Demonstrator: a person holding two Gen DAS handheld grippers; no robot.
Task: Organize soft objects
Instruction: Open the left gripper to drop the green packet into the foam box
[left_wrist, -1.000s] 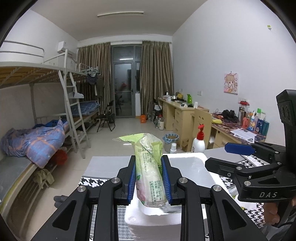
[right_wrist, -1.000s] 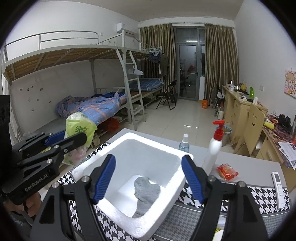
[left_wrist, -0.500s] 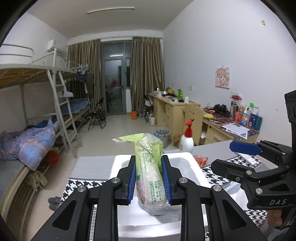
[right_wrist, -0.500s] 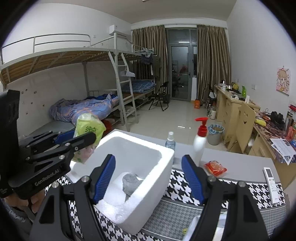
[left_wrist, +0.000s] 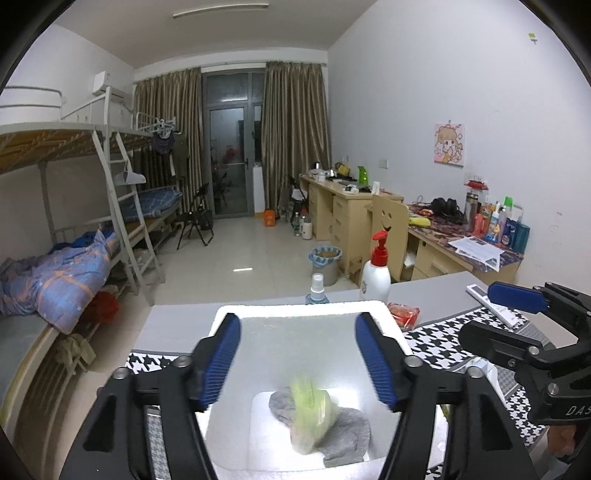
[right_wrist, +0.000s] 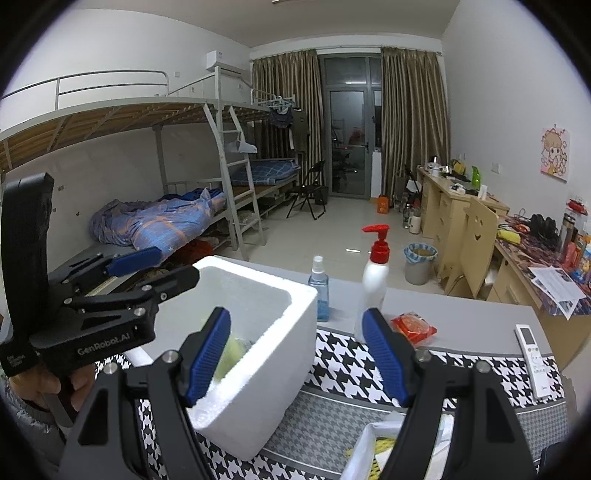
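Note:
A white foam box (left_wrist: 306, 309) stands on the houndstooth table; it also shows in the right wrist view (right_wrist: 280, 332). Inside it a green tissue pack (left_wrist: 310, 417), blurred, lies on a grey cloth (left_wrist: 343, 435). My left gripper (left_wrist: 297, 360) is open and empty, directly above the box; it shows in the right wrist view (right_wrist: 147, 267) at the box's left. My right gripper (right_wrist: 295, 354) is open and empty, to the right of the box; it shows in the left wrist view (left_wrist: 517, 310).
Behind the box stand a small blue spray bottle (right_wrist: 319, 291) and a white pump bottle with red top (right_wrist: 373, 288). A red snack packet (right_wrist: 413, 326) and a white remote (right_wrist: 532, 360) lie on the table. A white container (right_wrist: 376, 443) is at the near edge.
My left gripper opened and let go of the green tissue pack, which dropped into the foam box onto the grey cloth. My right gripper shifted rightwards away from the box.

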